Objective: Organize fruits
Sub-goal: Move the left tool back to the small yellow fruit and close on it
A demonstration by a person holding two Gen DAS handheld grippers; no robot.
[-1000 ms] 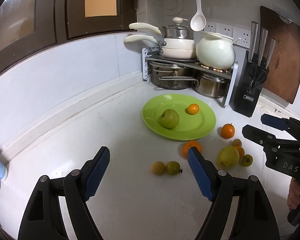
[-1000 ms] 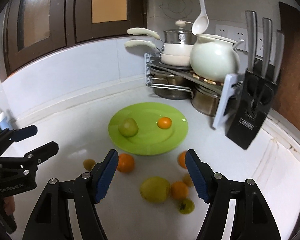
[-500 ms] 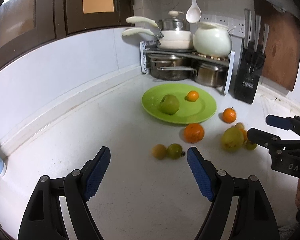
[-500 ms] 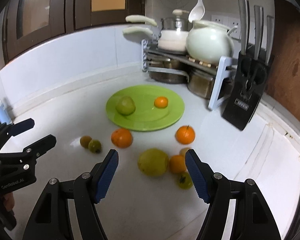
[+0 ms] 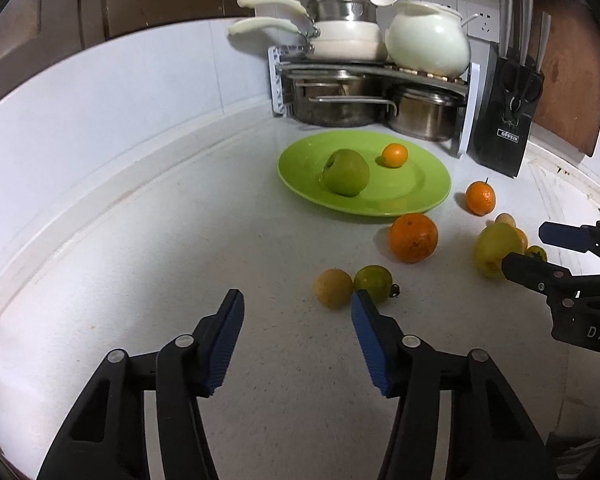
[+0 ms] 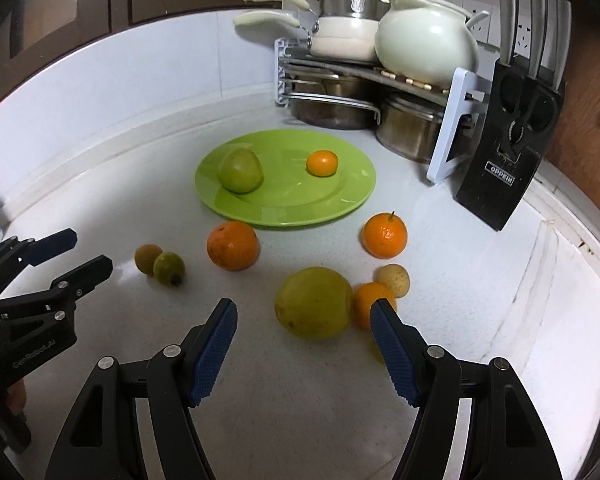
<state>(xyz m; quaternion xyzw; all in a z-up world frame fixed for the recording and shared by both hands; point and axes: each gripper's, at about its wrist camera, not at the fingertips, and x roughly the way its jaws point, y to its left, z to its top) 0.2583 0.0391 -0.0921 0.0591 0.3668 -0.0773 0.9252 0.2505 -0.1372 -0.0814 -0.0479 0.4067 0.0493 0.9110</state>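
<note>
White counter point(image 5: 180, 240) holds green plate point(image 6: 340, 200) (apple point(image 6: 240, 171) and small orange point(image 6: 322, 163) on it); left gripper point(image 5: 297, 338) and right gripper point(image 6: 303, 346) both spread apart, empty.

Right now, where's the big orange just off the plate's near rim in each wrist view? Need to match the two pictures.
Left wrist: big orange sits right of centre, just below the green plate rim, beyond the left gripper.
Right wrist: big orange sits left of centre, just below the plate rim, beyond the right gripper.
Shared landmark: the green apple on the plate.
</note>
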